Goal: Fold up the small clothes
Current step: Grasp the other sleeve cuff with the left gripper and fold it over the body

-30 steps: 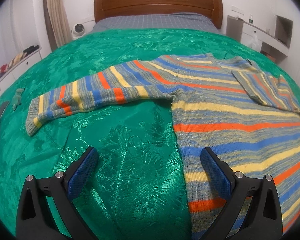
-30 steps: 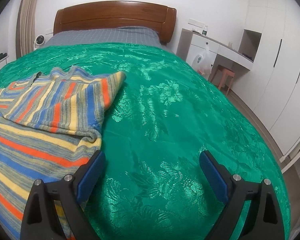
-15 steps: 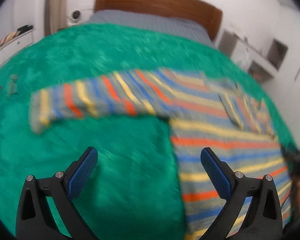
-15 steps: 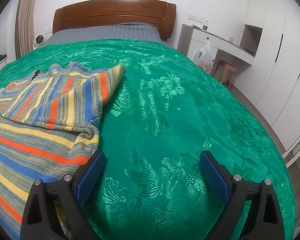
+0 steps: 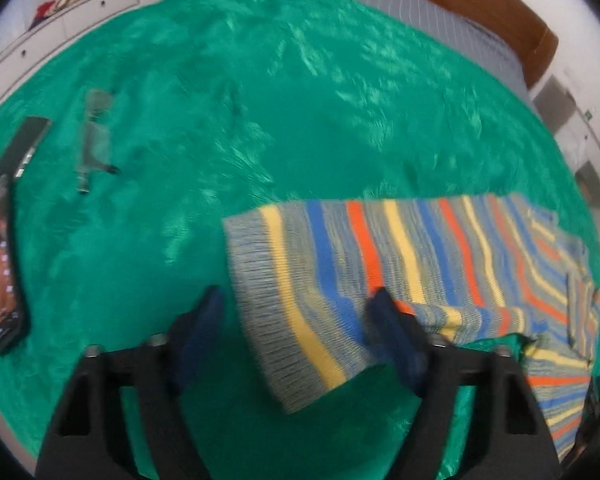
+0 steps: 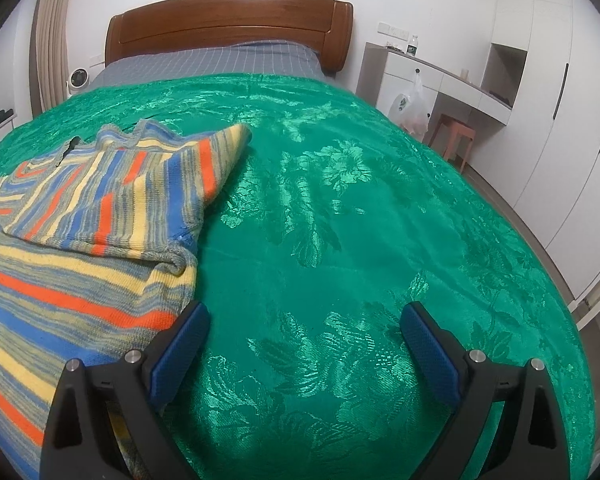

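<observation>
A striped knit sweater (image 6: pixel 80 208) in blue, orange, yellow and grey lies flat on the green bedspread (image 6: pixel 340 220). Its right sleeve (image 6: pixel 148 172) is folded across the chest. The left sleeve (image 5: pixel 380 248) stretches out sideways, ending in a grey ribbed cuff (image 5: pixel 256 280). My left gripper (image 5: pixel 296 320) hangs over that cuff, its jaws closing with the sleeve end between them; the picture is blurred and I see no pad pressing on the cloth. My right gripper (image 6: pixel 304 336) stands open above bare bedspread, its left finger beside the sweater's edge.
A lit phone (image 5: pixel 0 264), a dark flat device (image 5: pixel 28 140) and a small greyish object (image 5: pixel 94 136) lie on the bed left of the cuff. The wooden headboard (image 6: pixel 228 28) is at the far end; a white desk (image 6: pixel 420 76), stool (image 6: pixel 456 136) and wardrobe (image 6: pixel 560 120) stand to the right.
My left gripper swung left along the outstretched sleeve to its cuff, tilted further down, and its jaws narrowed. The right gripper and the folded right sleeve stayed where they were.
</observation>
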{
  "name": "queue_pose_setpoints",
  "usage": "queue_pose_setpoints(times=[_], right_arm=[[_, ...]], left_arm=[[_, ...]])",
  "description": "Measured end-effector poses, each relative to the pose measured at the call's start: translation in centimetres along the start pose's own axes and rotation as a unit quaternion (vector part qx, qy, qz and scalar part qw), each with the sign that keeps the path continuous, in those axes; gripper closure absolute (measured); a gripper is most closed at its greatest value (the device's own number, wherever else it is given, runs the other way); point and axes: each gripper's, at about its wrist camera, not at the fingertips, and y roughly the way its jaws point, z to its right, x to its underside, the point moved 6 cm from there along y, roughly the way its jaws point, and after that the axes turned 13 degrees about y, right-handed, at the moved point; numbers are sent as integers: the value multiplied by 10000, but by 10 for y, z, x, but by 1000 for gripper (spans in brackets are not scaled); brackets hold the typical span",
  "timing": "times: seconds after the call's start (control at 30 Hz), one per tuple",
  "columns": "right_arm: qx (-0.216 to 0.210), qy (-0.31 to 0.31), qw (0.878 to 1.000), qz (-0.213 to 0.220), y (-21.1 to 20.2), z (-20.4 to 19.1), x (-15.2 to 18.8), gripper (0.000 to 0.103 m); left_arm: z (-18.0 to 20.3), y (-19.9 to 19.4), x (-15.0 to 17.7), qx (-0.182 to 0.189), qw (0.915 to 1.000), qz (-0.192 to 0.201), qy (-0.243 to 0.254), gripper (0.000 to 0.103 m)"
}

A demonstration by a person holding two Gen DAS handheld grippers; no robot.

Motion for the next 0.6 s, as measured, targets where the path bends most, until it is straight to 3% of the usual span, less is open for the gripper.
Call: queue_pose_setpoints(times=[0.03, 0.07, 0.13, 0.27, 0.4, 0.47, 0.6], right_arm=[[-4, 5, 10000, 3, 0, 0, 0, 6], [-9, 12, 10000, 5, 0, 0, 0, 6], [-21, 28, 10000, 5, 1, 1, 0, 6], [-23, 49, 10000, 13, 1, 2, 1, 6], [-7, 39, 10000, 9, 2, 1, 1, 6], [-7, 43, 10000, 3, 3, 1, 1, 6], [-21, 62, 10000, 20, 3, 1, 1, 6]], left_arm=[[4, 0, -1, -38, 10000, 33, 30, 48], [8, 2, -1, -74, 9999, 65, 63, 72], [13, 1, -4, -180, 9998, 54, 70, 96], [39, -22, -27, -247, 9989, 281, 286, 99], [123, -85, -77, 179, 9902, 938, 1014, 99], [171, -112, -96, 442, 9818, 1203, 1401, 99], [300, -154, -114, 1162, 9518, 1596, 2346, 99]])
